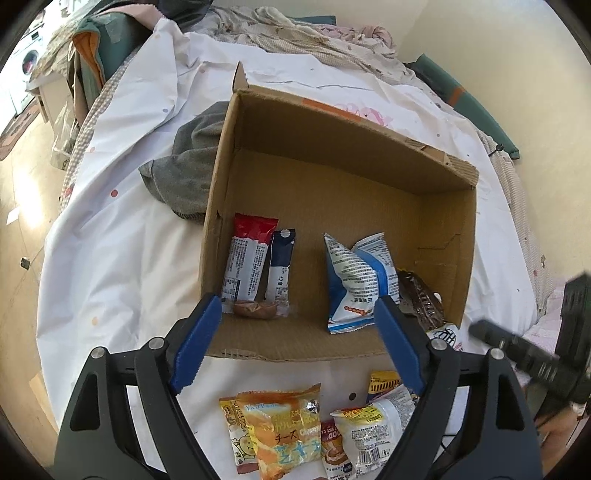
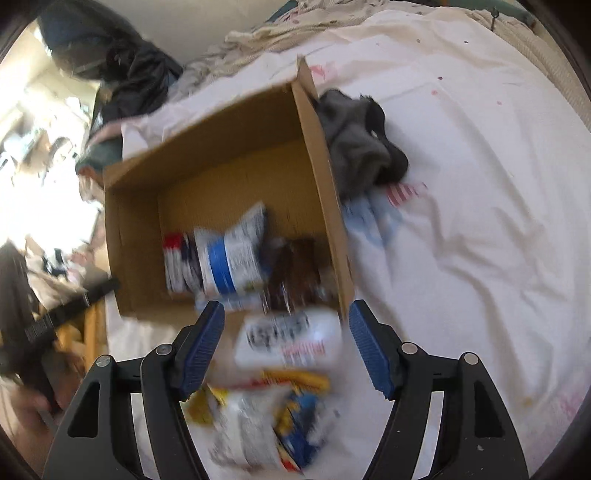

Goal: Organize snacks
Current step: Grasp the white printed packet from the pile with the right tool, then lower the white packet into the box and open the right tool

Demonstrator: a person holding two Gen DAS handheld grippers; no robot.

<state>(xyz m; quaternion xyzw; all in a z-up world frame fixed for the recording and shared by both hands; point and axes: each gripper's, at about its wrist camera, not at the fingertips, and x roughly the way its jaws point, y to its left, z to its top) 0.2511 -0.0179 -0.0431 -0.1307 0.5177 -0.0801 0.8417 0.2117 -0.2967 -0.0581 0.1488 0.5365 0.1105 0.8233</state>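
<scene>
An open cardboard box (image 1: 369, 147) lies on a white bed sheet. Inside lie a red-and-white snack bar (image 1: 248, 258), a navy-and-white bar (image 1: 280, 267), a blue-and-white bag (image 1: 356, 280) and a brown packet (image 1: 421, 299). My left gripper (image 1: 299, 314) is open and empty above the box's near edge. Loose snacks lie in front of the box: an orange cheese bag (image 1: 284, 432) and a white bag (image 1: 373, 424). In the blurred right wrist view, my right gripper (image 2: 286, 321) is open above a white packet (image 2: 291, 339) at the box's (image 2: 317, 147) near edge.
A grey garment (image 1: 184, 173) lies beside the box, also in the right wrist view (image 2: 358, 147). Rumpled bedding (image 1: 314, 33) is piled at the far end. The other gripper (image 1: 535, 354) shows at the right. The bed edge and floor (image 1: 22, 221) are on the left.
</scene>
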